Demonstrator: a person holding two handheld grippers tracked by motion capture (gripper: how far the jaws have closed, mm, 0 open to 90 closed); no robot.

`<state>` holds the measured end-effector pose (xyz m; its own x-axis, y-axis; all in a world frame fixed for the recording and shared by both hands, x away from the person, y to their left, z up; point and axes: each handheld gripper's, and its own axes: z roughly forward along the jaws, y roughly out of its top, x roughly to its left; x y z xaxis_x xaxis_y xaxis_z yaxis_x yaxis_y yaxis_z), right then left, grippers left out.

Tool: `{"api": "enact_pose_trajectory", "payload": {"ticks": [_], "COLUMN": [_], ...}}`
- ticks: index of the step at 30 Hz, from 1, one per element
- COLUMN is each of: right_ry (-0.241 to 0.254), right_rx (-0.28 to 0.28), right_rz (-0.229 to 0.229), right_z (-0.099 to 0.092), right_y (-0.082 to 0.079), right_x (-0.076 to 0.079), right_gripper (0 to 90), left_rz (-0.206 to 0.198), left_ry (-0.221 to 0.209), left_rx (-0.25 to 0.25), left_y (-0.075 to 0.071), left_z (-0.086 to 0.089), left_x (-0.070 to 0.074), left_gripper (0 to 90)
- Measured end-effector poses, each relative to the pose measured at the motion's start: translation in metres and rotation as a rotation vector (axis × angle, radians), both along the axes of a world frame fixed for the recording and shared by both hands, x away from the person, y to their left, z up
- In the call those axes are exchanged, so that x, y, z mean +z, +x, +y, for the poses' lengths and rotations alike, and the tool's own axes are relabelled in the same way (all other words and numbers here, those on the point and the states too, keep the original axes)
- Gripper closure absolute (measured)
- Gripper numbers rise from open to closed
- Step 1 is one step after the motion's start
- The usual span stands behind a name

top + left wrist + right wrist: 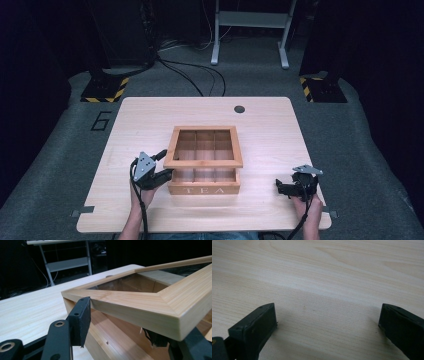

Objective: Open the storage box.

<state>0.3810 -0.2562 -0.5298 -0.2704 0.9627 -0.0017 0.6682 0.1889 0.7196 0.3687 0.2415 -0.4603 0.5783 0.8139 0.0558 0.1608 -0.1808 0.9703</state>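
Dark curtains ring the pale wooden table (pixel 150 120), where a tea box (pixel 204 189) sits centred. Left gripper (pixel 165 164) pinches the glazed lid (pixel 140 302) at its corner, propping it ajar, seemingly to open it. Right gripper (pixel 283 187) rests aside, jaws spread, holding nothing.

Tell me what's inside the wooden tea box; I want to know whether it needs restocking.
Through the lifted lid of the tea box, wooden dividers form compartments, and those that show look empty. The lid's frame and the front wall cover part of the nearest row, so its contents cannot be fully checked.
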Motion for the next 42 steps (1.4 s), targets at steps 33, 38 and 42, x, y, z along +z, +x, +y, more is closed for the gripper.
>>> {"api": "enact_pose_trajectory", "payload": {"ticks": [33, 38, 42], "right_ry": [0.0, -0.001, 0.0], "right_rx": [0.001, 0.001, 0.001], "right_rz": [0.0, 0.0, 0.001], "right_z": [0.0, 0.0, 0.0], "right_y": [0.0, 0.0, 0.0], "right_x": [0.0, 0.0, 0.0], "right_gripper": [1.0, 1.0, 1.0], "left_rz": [-0.018, -0.023, -0.019], "left_ry": [-0.015, -0.023, -0.031], "left_rx": [0.058, 0.062, 0.066], "left_y": [0.031, 0.036, 0.039], "left_z": [-0.001, -0.001, 0.0], "left_x": [0.03, 0.031, 0.031], "left_gripper": [55.1, 56.3, 57.4]}}
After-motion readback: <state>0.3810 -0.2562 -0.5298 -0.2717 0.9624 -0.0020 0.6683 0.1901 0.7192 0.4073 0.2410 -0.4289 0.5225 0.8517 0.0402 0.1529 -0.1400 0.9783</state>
